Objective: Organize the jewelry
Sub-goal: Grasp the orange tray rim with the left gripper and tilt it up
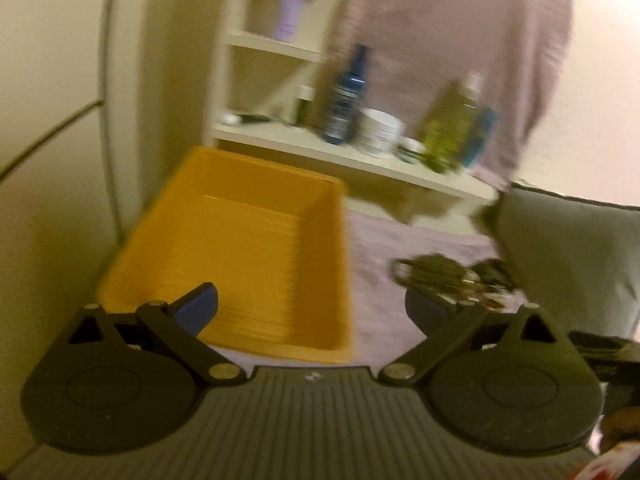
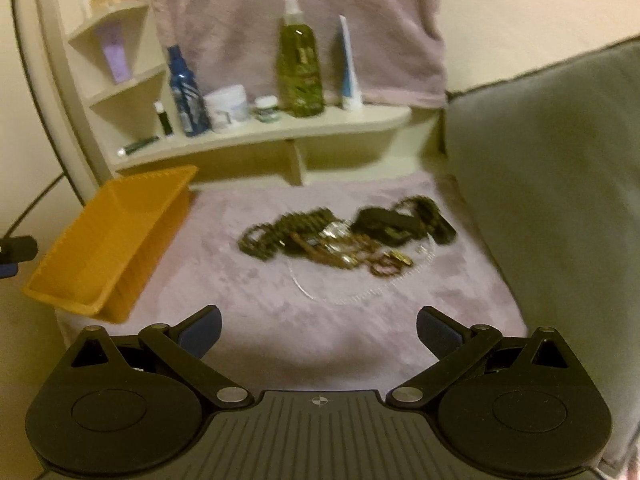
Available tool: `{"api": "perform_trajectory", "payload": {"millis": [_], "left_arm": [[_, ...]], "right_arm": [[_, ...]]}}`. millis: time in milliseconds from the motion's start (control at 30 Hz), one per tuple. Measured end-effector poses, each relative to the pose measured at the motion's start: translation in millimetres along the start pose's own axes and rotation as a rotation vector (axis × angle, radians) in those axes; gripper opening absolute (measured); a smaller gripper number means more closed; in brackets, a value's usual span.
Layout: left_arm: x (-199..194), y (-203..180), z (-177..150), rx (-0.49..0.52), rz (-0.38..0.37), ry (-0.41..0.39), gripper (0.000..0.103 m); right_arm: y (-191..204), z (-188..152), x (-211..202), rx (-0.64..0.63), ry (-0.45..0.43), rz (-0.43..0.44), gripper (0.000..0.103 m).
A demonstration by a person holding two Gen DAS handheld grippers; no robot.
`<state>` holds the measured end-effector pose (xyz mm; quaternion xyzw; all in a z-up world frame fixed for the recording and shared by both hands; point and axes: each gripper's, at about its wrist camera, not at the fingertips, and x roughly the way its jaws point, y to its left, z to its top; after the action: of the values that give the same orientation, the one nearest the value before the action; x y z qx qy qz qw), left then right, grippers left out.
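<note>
Soft mauve cloth (image 1: 400, 248) covered the surface in the left wrist view, where a ribbed orange plastic tray (image 1: 248, 240) lay under the left gripper (image 1: 312, 308), its jaws wide apart and empty. Seen from the right wrist, tangled beaded jewelry (image 2: 344, 232) lay heaped on a clear plate (image 2: 320, 296) beside the tray (image 2: 108, 248); the right gripper (image 2: 318, 328) gaped, holding nothing.

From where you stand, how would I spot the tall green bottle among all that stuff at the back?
Find the cream shelf behind the pink cloth. Along its lowest board stands a row of toiletries: a blue bottle, a white tub, a small jar. The green bottle stands right of that jar, the tallest in the row, see-through, with olive liquid and a clear cap.
</note>
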<state>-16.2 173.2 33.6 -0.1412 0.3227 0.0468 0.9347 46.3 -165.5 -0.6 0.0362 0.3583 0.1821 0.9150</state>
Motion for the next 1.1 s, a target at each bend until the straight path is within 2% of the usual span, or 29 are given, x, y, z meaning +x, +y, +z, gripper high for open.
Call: {"api": "perform_trajectory", "payload": {"millis": [200,400,667,800,900,967,1100], "left_arm": [[6,66,6,0.013,0.086,-0.005,0.098],[19,108,5,0.022,0.102,0.039,0.093],[48,137,6,-0.044,0.015,0.095,0.082],[61,150,4,-0.078,-0.053,0.109,0.070],[72,157,3,-0.108,-0.088,0.118,0.065],[78,160,1,-0.114,-0.100,0.126,0.063],[86,164,-3,-0.134,-0.117,0.131,0.052]], "right_arm": [[26,2,15,-0.110,-0.056,0.011,0.103],[32,5,32,-0.058,-0.028,0.031,0.103],[37,6,44,-0.065,-0.004,-0.010,0.103],[38,7,50,-0.063,0.013,-0.027,0.103],[40,7,54,-0.070,0.023,-0.034,0.103],[41,8,56,-0.075,0.026,-0.037,0.103],[44,9,63,-0.079,0.037,-0.042,0.103]]}}
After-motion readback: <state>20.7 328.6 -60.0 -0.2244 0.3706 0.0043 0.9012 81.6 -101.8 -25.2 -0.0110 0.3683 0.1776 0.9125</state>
